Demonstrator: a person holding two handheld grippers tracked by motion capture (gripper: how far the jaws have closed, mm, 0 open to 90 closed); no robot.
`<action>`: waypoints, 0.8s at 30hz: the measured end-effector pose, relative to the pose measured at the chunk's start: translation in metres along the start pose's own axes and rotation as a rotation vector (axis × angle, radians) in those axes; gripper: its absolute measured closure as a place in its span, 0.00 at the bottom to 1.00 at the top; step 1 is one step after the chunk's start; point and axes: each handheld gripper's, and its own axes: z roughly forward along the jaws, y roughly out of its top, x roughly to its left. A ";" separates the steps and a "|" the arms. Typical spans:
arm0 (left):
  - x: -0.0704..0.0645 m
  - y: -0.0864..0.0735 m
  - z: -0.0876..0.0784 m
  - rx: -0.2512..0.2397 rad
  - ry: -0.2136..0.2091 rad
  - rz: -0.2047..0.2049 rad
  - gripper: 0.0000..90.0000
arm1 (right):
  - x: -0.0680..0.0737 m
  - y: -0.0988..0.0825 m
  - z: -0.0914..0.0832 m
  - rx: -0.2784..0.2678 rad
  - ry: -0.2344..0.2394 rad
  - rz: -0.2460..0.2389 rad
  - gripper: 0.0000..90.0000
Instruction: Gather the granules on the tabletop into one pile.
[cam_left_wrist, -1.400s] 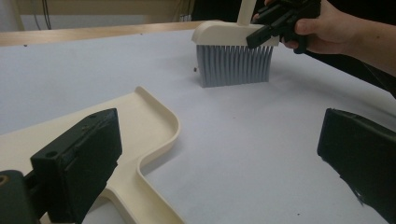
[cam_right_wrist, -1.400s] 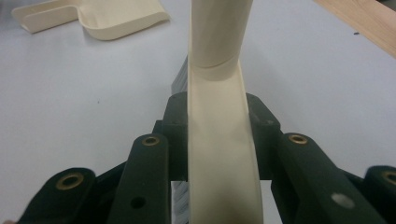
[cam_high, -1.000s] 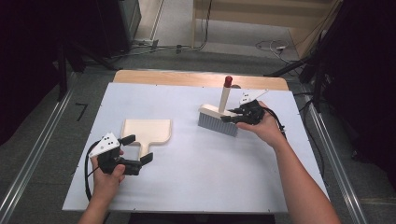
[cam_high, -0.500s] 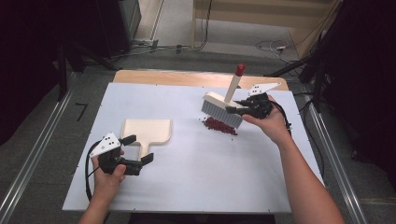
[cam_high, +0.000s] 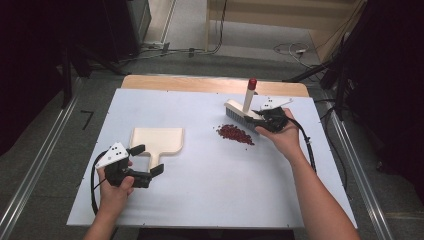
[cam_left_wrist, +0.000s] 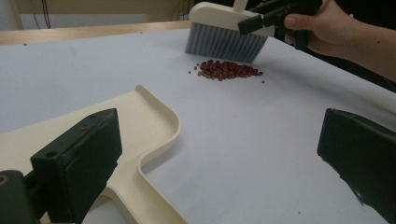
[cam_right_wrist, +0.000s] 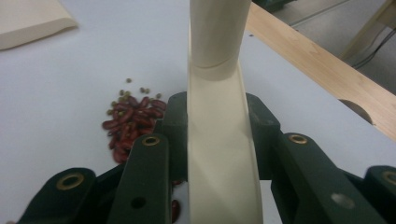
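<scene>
Right tongs (cam_high: 264, 118): clamped on brush (cam_high: 239, 111) neck, bristles behind beans (cam_high: 235, 134).
Left tongs (cam_high: 145, 161): jaws apart, astride dustpan (cam_high: 156, 141) handle, not gripping.
Counter (cam_high: 210, 200): beans mid-board, well apart from pan.
Advice: grip pan first; sweep low, short strokes toward its lip.

No text, label, brand, number or sign can be read on anything in these views
</scene>
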 end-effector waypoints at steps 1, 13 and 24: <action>0.000 0.000 0.000 0.000 0.000 0.000 0.00 | 0.002 -0.001 -0.001 0.000 0.006 -0.007 0.73; -0.001 0.000 -0.001 -0.002 -0.001 0.004 0.00 | 0.012 0.010 -0.036 -0.124 0.168 0.022 0.73; -0.004 0.001 0.001 -0.002 -0.005 0.006 0.00 | 0.029 -0.012 -0.017 -0.026 0.319 -0.082 0.73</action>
